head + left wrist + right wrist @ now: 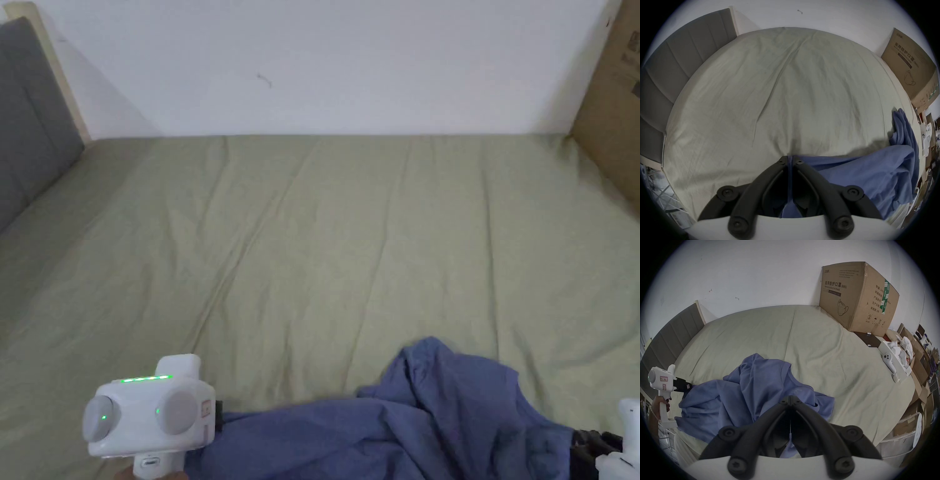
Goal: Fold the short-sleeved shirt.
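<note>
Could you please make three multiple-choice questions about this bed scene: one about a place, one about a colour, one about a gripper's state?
1. Where does the large brown cardboard box stand?
A. at the far right corner of the bed, by the wall
B. on the floor near the grey headboard
C. on top of the shirt

2. What colour is the crumpled short-sleeved cotton shirt?
A. red
B. blue
C. white

3. What is the state of the left gripper?
A. wide open above the bed
B. shut on the shirt
C. lying on the box

Answers: 1 A, the box sits on the pale green bed sheet against the wall; 2 B, the cloth is plainly blue; 3 B, blue cloth runs between its closed jaws.
</note>
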Available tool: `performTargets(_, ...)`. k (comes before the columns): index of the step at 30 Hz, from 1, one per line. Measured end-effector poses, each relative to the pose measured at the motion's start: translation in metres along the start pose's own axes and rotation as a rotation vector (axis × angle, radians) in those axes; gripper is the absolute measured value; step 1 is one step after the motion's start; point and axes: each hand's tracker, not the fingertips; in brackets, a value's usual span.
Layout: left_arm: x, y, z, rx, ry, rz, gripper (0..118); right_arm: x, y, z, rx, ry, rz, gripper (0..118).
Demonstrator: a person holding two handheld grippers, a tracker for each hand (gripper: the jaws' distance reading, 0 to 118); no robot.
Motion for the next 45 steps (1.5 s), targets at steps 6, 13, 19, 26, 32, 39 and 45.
performTargets(6, -0.003, 0.007, 0.044, 0.096, -0.087, 0.041, 3, -0.003, 0.061, -0.031, -0.026, 0.190, 0.064, 0)
performTargets(13, -0.001, 0.008, 0.068, 0.162, -0.123, 0.042, 3, -0.049, 0.130, -0.131, -0.158, 0.290, 0.296, 88)
performTargets(19, -0.008, 0.006, 0.061, 0.144, -0.121, 0.054, 3, -0.084, 0.137, -0.222, -0.339, 0.229, 0.401, 87)
performTargets(26, -0.010, 0.007, 0.053, 0.120, -0.111, 0.062, 3, -0.072, 0.127, -0.234, -0.363, 0.218, 0.284, 9)
performTargets(32, -0.017, 0.028, 0.080, 0.184, -0.089, 0.069, 3, -0.032, 0.172, -0.185, -0.249, 0.282, 0.080, 3)
performTargets(39, -0.025, 0.081, 0.162, 0.393, 0.007, 0.073, 3, 0.033, 0.236, -0.050, 0.042, 0.196, 0.019, 4)
performTargets(45, -0.018, 0.111, 0.251, 0.574, 0.076, 0.015, 3, 0.090, 0.264, 0.041, 0.210, 0.147, -0.109, 3)
